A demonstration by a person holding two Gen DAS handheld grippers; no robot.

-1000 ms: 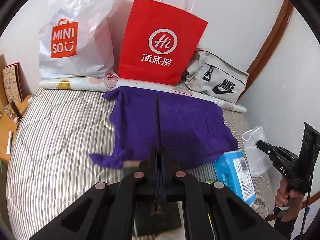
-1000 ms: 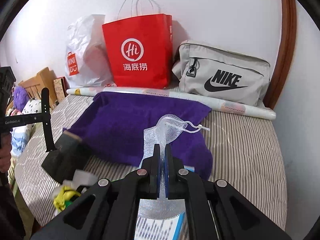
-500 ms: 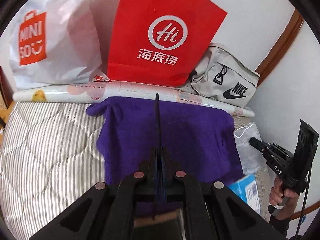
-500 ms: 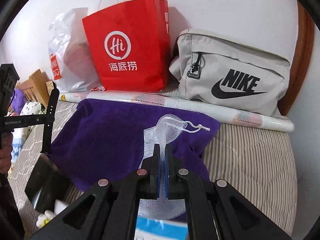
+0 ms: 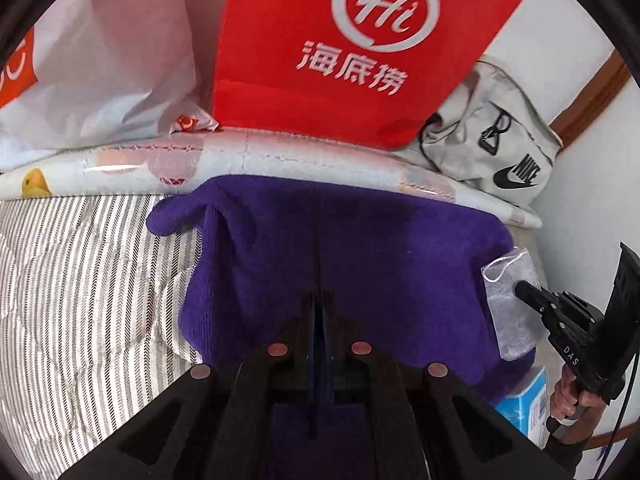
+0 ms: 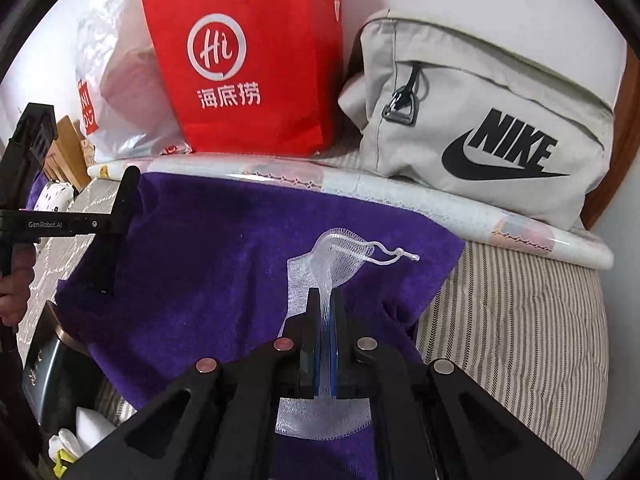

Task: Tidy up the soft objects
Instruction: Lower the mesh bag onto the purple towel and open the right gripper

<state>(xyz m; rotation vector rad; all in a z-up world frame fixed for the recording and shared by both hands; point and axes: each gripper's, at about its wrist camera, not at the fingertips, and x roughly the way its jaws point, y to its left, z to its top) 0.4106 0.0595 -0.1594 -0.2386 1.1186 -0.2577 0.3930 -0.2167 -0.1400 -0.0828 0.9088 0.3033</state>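
A purple towel (image 5: 360, 256) lies spread on the striped bed; it also shows in the right wrist view (image 6: 200, 264). My right gripper (image 6: 325, 300) is shut on a white mesh drawstring pouch (image 6: 340, 256) and holds it over the towel's right part; the pouch (image 5: 510, 300) and the right gripper (image 5: 524, 290) show at the right edge of the left wrist view. My left gripper (image 5: 319, 300) is shut with nothing visibly between its fingers, low over the towel's middle; it shows at the left of the right wrist view (image 6: 120, 224).
A red paper bag (image 5: 360, 48), a white Miniso bag (image 5: 92, 64) and a grey Nike bag (image 6: 488, 120) stand against the wall behind a rolled mat (image 5: 280, 156). A blue box (image 5: 524, 408) lies at the towel's right corner. A dark object (image 6: 48, 376) lies left.
Both grippers have moved forward toward the wall over the towel. The right one carries the mesh pouch from beside the blue box onto the towel. Both stay shut.
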